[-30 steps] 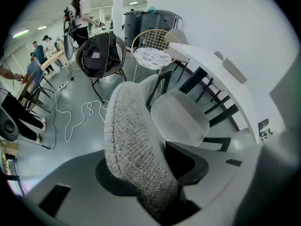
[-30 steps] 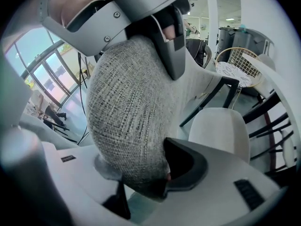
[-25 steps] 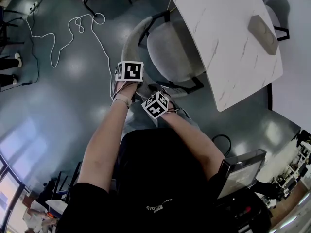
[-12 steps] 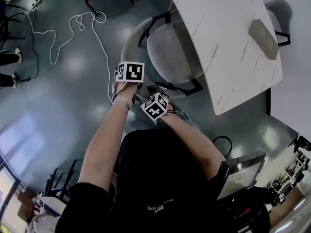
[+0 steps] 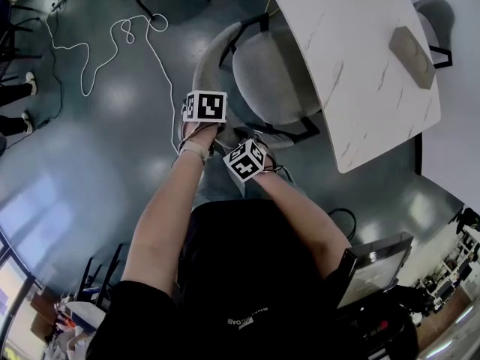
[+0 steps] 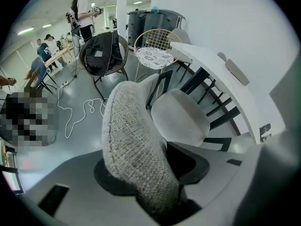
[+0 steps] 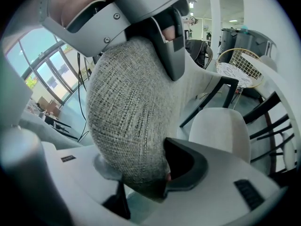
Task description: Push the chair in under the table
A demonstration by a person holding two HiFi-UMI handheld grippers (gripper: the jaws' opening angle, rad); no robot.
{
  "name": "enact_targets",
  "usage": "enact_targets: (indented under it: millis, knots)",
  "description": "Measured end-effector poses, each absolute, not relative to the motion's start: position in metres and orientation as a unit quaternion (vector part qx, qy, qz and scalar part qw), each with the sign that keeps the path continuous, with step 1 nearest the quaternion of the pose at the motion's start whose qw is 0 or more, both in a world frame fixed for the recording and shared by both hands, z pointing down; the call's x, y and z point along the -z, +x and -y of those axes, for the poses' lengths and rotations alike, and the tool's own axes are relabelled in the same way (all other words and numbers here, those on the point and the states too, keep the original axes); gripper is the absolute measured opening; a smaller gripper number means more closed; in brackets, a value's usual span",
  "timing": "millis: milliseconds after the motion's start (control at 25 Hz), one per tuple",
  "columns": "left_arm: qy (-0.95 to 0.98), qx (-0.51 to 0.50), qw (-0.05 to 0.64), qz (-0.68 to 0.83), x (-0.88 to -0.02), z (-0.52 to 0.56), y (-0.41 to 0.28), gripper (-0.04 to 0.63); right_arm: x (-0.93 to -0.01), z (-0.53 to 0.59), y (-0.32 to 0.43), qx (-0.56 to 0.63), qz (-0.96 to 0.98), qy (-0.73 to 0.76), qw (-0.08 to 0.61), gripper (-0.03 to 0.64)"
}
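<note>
Dark glossy floor [image 5: 90, 163] fills the head view's left, and the grey chair [image 5: 270, 81] stands at upper centre, its seat partly under the marble table [image 5: 352, 58] at upper right. Left gripper [image 6: 146, 171] and right gripper [image 7: 141, 166] each clamp the chair's fabric backrest, jaws part-open around it. I judge the push is in hand; next I need an even shove toward upper right.

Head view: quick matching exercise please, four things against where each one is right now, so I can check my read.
Things: 1 chair backrest; 2 white cable; 3 grey block; 4 chair seat.
Places: A on the tabletop; B between the jaws of left gripper and right gripper; C partly under the tabletop; D looped on the floor.
Pairs: 1-B, 2-D, 3-A, 4-C.
</note>
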State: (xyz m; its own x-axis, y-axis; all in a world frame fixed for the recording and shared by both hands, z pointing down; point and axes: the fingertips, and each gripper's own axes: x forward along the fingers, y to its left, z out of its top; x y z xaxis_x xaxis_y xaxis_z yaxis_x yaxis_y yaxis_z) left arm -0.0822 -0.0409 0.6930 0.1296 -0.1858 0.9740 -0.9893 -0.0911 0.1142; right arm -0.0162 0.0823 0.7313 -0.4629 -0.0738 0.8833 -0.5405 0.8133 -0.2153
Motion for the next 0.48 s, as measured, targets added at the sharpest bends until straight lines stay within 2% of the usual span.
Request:
enact_targets:
  millis: [160, 360, 480]
  knots:
    - [0.606, -0.416, 0.472, 0.488, -0.692, 0.041, -0.082, 0.200, -0.731, -0.083, -0.018, -0.244, 0.819, 0.193, 0.483, 0.209]
    - [0.631, -0.350, 0.505, 0.474, -0.694, 0.038, -0.075, 0.263, -0.720, -0.084, -0.014, -0.261, 0.799, 0.220, 0.495, 0.209]
    - [0.655, -0.339, 0.494, 0.461, -0.686, 0.036, -0.075, 0.278, -0.701, -0.087, -0.009, -0.291, 0.793, 0.242, 0.478, 0.209]
